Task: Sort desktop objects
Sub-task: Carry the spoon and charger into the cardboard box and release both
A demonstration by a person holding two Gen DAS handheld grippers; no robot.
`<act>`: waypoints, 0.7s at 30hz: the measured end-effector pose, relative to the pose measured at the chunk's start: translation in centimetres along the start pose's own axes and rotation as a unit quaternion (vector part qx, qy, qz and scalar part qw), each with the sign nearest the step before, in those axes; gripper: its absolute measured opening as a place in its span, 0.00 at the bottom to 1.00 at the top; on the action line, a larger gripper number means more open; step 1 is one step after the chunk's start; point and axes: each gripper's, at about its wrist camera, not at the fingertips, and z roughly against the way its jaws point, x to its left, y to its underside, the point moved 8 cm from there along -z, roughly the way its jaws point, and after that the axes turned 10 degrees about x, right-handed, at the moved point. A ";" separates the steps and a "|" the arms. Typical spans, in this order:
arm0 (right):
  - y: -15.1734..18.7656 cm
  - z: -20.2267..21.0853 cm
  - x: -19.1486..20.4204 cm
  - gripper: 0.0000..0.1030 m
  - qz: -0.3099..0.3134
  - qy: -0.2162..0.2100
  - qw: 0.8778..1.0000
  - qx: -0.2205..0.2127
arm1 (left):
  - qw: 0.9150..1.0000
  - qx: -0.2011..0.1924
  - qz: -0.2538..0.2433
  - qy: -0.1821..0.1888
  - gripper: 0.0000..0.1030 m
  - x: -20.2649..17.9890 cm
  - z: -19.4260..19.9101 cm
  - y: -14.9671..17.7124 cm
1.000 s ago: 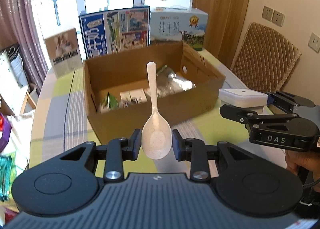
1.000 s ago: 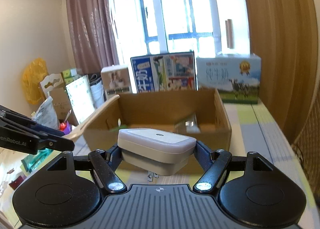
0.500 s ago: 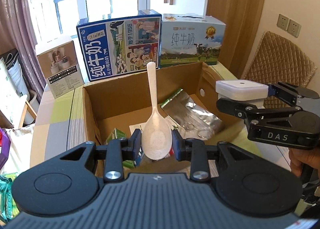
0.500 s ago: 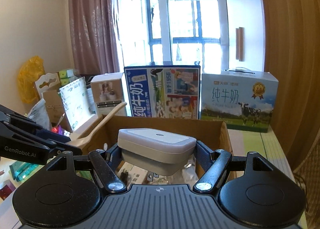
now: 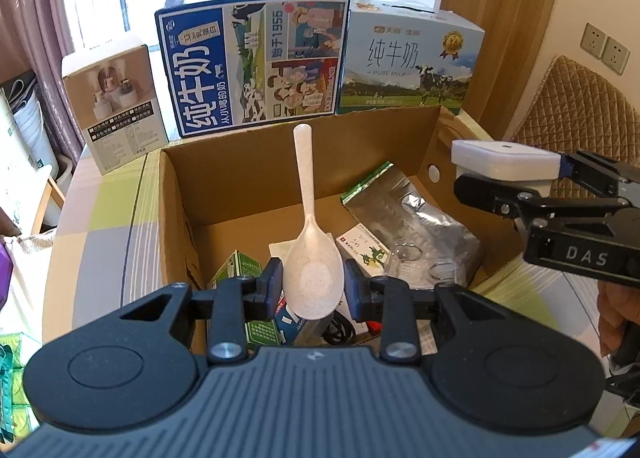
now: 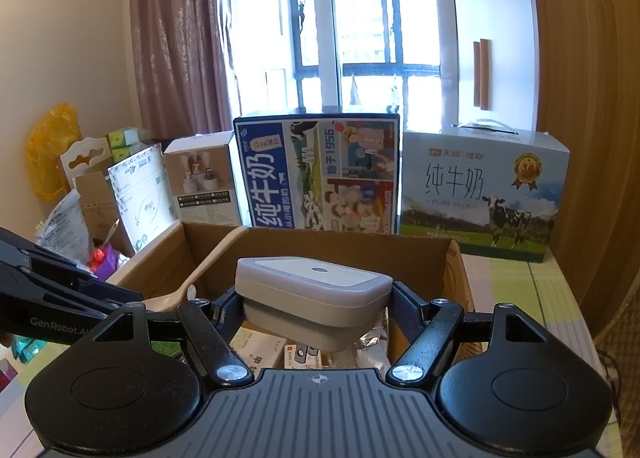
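Gripper-wise, we have the left gripper (image 5: 313, 285) clamped on the bowl of a spoon (image 5: 310, 246), handle pointing ahead, over the open box (image 5: 240, 174) directly below it. To its right, our right gripper (image 6: 314, 300) squeezes a white case (image 6: 312, 290) above the same box, foil bag (image 5: 416, 218) and packets (image 5: 362, 250) beneath.

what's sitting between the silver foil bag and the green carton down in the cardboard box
In the left wrist view, a small white box with a red tag lies between the foil bag and green carton; the held spoon hides the rest.
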 end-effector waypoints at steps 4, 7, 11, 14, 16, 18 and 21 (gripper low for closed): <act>0.0 -0.5 0.0 0.70 0.000 -0.001 1.000 0.001 | 1.000 0.001 -0.001 -0.001 0.26 0.0 -0.6 -0.2; -0.1 -0.7 0.1 0.70 0.001 -0.002 1.000 0.002 | 1.000 0.000 -0.002 -0.001 0.26 -0.1 -0.8 -0.4; -0.1 -1.0 0.1 0.70 0.002 -0.003 1.000 0.003 | 1.000 -0.003 0.001 -0.001 0.26 -0.1 -1.0 -0.8; 0.0 -1.1 0.1 0.70 0.001 -0.003 1.000 0.003 | 1.000 -0.006 0.009 -0.009 0.34 0.1 -1.3 -1.0; 0.1 -1.1 -0.1 0.70 0.000 -0.002 1.000 0.003 | 1.000 -0.006 0.016 -0.010 0.38 0.4 -1.3 -0.8; 0.2 -1.2 -0.3 0.70 -0.001 -0.002 1.000 0.004 | 1.000 -0.004 0.018 -0.013 0.38 0.6 -1.3 -0.5; 0.6 -1.4 -0.5 0.70 -0.005 -0.001 1.000 0.008 | 1.000 -0.004 0.018 -0.021 0.42 0.9 -1.2 0.1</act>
